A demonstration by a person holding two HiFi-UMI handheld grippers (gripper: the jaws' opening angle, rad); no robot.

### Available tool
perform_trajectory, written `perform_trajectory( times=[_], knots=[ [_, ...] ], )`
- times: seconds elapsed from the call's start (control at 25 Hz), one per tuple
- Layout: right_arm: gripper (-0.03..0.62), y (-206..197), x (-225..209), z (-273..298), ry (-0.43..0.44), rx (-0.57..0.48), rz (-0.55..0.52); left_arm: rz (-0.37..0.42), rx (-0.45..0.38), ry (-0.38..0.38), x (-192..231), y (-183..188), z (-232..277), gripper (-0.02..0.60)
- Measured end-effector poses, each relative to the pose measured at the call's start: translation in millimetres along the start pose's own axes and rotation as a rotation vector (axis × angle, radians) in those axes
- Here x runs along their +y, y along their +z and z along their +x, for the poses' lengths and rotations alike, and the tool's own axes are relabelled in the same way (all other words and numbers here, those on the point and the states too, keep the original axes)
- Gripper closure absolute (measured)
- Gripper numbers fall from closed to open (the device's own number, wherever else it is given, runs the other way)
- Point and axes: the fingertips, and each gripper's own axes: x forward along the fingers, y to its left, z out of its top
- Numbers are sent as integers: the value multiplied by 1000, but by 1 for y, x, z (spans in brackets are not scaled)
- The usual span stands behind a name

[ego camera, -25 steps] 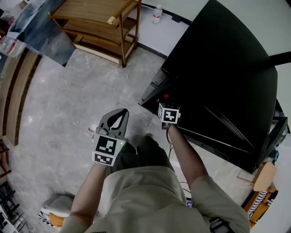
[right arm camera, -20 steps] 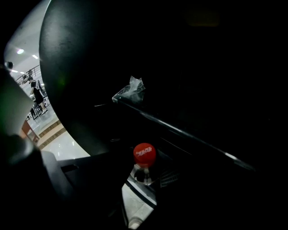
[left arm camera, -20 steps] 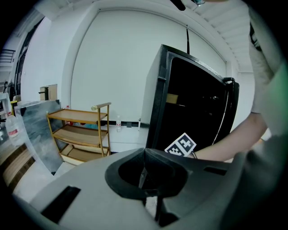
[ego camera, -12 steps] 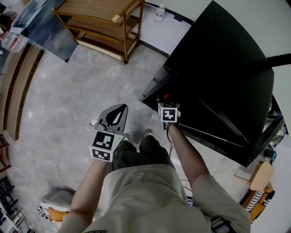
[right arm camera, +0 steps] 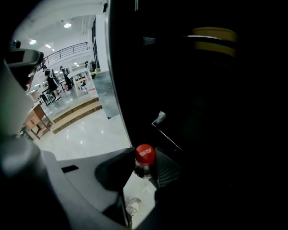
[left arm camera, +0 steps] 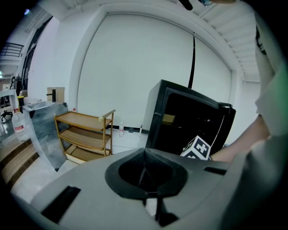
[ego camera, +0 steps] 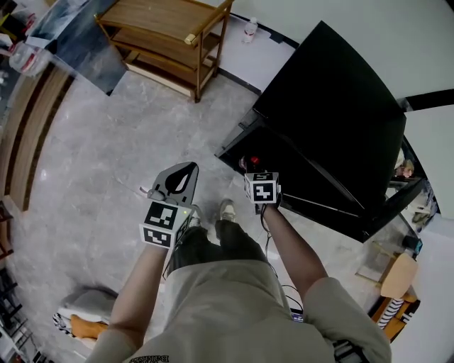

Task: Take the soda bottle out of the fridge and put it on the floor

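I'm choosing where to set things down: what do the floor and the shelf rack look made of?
Floor: polished stone or stone-look tile, judging by the grey veining and glossy reflections. Shelf rack: probably varnished wood, judging by its warm brown grain.

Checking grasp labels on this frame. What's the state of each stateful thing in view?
soda bottle, red cap on, gripped at the neck
right gripper, jaws have just been closing, shut on the soda bottle
left gripper, shut, empty
fridge, open
water bottle, upright
wooden shelf, standing upright
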Motion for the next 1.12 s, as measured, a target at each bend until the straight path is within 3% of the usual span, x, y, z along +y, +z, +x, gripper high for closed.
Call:
perform_trajectory(
  times=[0.28, 0.6, 1.12],
  knots=[
    [482, 18, 33, -39, 59, -9, -58, 0, -8, 47, 5, 3, -32, 575],
    [482, 39, 104, -44, 168, -26, -205, -68, 17, 180, 37, -33, -83, 575],
    [482, 34, 235, -41, 363, -9, -446, -204, 52, 377, 83, -110, -165, 575]
  ],
)
